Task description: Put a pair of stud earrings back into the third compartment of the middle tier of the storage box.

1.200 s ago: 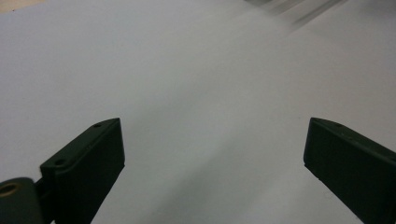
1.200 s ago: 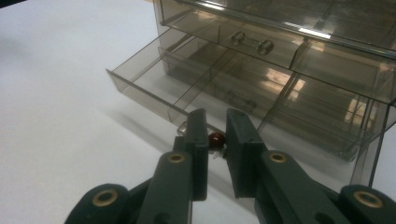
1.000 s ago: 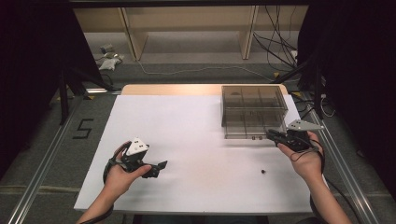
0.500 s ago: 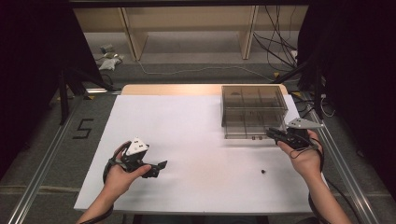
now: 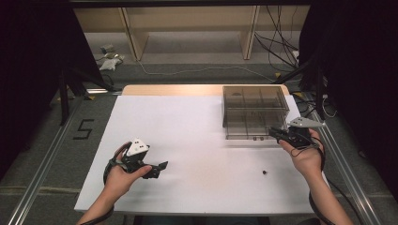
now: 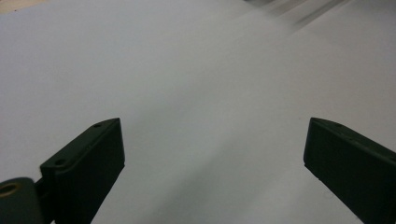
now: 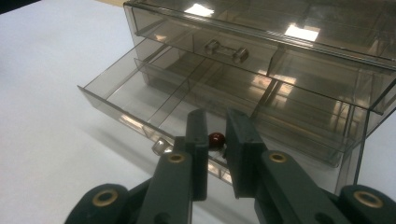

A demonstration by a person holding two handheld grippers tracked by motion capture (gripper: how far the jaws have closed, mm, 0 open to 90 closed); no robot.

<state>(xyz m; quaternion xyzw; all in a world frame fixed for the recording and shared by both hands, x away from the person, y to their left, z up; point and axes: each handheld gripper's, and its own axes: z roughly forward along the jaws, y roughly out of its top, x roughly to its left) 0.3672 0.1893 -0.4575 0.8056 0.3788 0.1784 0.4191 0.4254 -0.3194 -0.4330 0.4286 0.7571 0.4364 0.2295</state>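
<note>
We pinch a little dark red bead (image 7: pixel 216 138) in our right tongs (image 7: pixel 215 140), just above the open bottom drawer (image 7: pixel 140 93) of the clear box (image 5: pixel 254 110). Let go gently so it drops inside. Our left tongs (image 6: pixel 212 154) rest wide open, far away.

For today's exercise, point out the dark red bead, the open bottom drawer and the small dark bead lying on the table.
dark red bead (image 7: pixel 216 139), right gripper view, its rounded top.
open bottom drawer (image 7: pixel 122 94), right gripper view, its floor.
small dark bead (image 5: pixel 264 172), high view, its middle.
</note>
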